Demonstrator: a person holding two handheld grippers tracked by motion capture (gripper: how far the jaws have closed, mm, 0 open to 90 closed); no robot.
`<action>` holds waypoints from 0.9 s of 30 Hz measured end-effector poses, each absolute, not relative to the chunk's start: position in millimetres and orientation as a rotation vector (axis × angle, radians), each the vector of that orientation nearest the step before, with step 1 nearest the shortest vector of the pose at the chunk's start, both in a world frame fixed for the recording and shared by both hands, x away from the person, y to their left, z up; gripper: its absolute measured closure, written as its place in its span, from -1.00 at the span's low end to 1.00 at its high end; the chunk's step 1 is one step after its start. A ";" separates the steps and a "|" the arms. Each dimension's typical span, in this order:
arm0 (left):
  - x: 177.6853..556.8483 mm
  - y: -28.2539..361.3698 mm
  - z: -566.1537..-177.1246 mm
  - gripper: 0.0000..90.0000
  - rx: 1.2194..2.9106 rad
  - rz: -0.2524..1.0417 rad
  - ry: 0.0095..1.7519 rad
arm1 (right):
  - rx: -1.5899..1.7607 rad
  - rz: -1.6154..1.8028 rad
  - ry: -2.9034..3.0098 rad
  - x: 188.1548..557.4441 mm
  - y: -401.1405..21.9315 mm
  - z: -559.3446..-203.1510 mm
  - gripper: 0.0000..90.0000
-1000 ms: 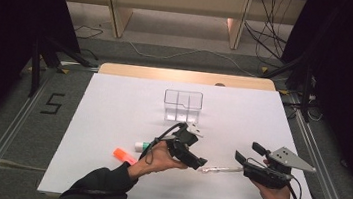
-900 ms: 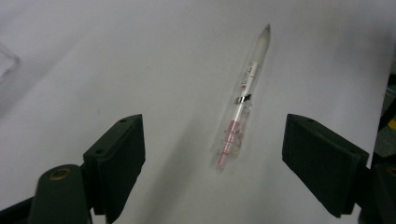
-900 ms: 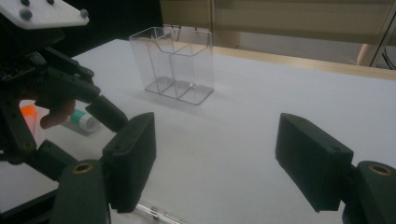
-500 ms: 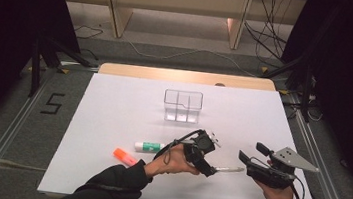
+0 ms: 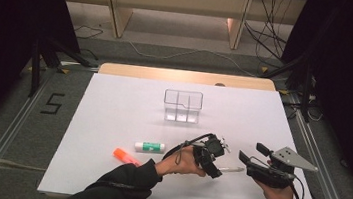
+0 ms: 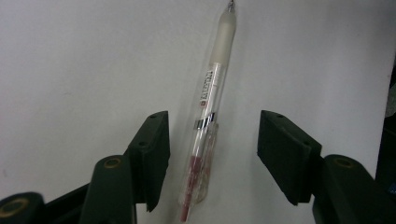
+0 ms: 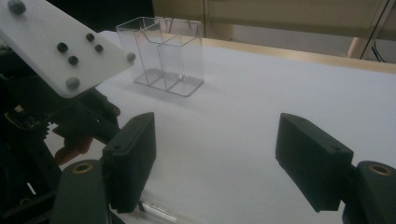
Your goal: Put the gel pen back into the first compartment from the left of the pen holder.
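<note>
A clear pen with a white grip point(image 6: 208, 107) lies on the white table between the jaws of my left gripper point(image 6: 212, 126). The jaws have just been closing and stand a little apart from the pen on both sides. In the high view my left gripper point(image 5: 210, 159) points down at the near right of the table, over the pen point(image 5: 231, 169). My right gripper point(image 5: 251, 153) hovers just right of it. In the right gripper view my right gripper point(image 7: 215, 140) is open with nothing between its jaws, and the pen's end point(image 7: 156, 212) shows at the bottom.
A clear plastic organizer point(image 5: 182, 105) with compartments stands mid-table, seen also in the right gripper view as the organizer point(image 7: 163, 53). A green-and-white glue stick point(image 5: 150, 147) and an orange marker point(image 5: 125, 156) lie left of my left hand. The white board point(image 5: 113, 107) ends at metal rails.
My left hand has moved right, away from the glue stick, and down over the pen, and its jaws have narrowed. The right gripper has stayed where it was.
</note>
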State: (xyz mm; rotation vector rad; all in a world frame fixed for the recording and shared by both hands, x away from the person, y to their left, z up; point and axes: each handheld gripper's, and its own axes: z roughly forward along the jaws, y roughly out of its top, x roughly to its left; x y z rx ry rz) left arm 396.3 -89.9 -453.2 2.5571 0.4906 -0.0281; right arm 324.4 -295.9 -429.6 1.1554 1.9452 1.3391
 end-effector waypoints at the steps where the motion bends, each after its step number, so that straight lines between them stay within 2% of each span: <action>1: 396.5 -91.3 -453.5 0.00 2.558 -0.026 0.486 | 1.157 1.337 1.945 324.5 -295.8 -429.7 -0.34; 15: 397.7 -102.1 -457.1 0.27 2.587 -0.022 0.458 | 1.165 1.325 1.948 324.5 -296.5 -429.7 -0.34; 27: 398.3 -103.7 -460.5 0.39 2.587 -0.016 0.462 | 1.182 1.275 1.941 325.8 -299.5 -430.6 -0.34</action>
